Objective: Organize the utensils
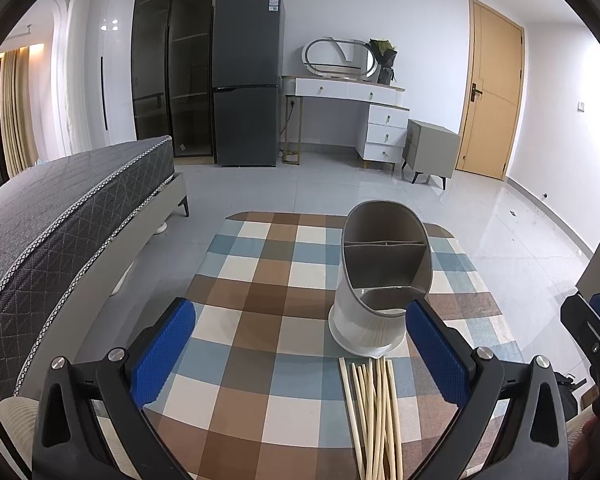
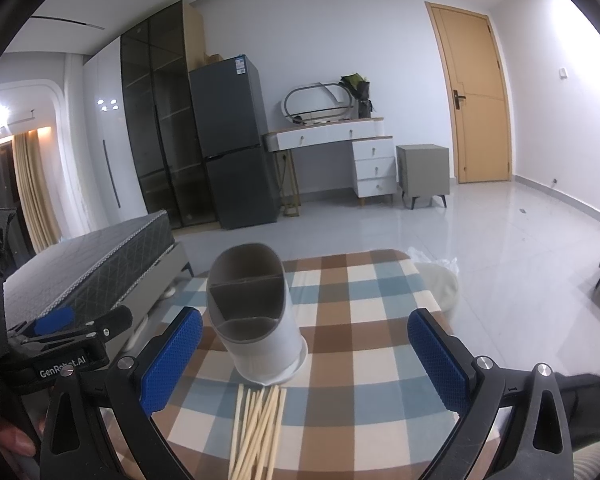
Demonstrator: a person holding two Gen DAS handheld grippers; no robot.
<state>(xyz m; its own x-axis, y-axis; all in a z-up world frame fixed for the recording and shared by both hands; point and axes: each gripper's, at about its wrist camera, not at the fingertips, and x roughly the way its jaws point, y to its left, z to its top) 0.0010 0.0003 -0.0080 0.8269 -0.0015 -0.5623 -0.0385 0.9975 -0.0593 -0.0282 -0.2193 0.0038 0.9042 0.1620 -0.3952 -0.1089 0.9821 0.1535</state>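
A grey and white utensil holder with divided compartments stands on the checked tablecloth. Several pale wooden chopsticks lie in a loose bundle just in front of it. My left gripper is open above the cloth, with the holder and chopsticks near its right finger. My right gripper is open too, the holder and chopsticks sitting between its fingers toward the left one. Each gripper shows at the edge of the other's view: the right gripper, the left gripper.
A bed with a grey quilted mattress runs along the table's left. Beyond the far edge lies glossy tiled floor, then a fridge, a white dressing table and a door. A white bag sits off the far right corner.
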